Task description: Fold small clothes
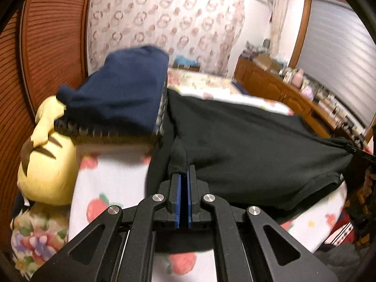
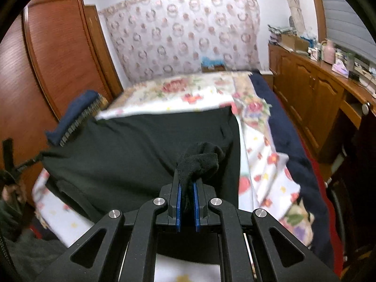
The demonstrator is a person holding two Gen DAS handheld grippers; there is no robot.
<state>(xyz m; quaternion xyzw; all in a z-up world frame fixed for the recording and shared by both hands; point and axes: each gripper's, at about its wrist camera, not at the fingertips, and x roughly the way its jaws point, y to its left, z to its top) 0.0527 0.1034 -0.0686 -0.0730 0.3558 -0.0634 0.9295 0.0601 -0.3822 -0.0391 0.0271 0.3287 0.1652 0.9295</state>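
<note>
A black garment (image 1: 246, 145) is stretched above the flowered bedsheet (image 1: 112, 183). My left gripper (image 1: 184, 174) is shut on a bunched edge of it near the left side. My right gripper (image 2: 187, 181) is shut on another bunched corner of the same black garment (image 2: 141, 141). The right gripper shows far right in the left wrist view (image 1: 362, 155), pulling the cloth taut. The left gripper shows far left in the right wrist view (image 2: 14, 162).
A folded navy cloth on a plaid item (image 1: 122, 94) lies at the left, beside a yellow plush toy (image 1: 47, 155). A wooden wardrobe (image 2: 58, 54) stands left. A wooden cabinet (image 2: 312, 94) with clutter runs along the right. A patterned curtain (image 2: 183, 30) hangs behind.
</note>
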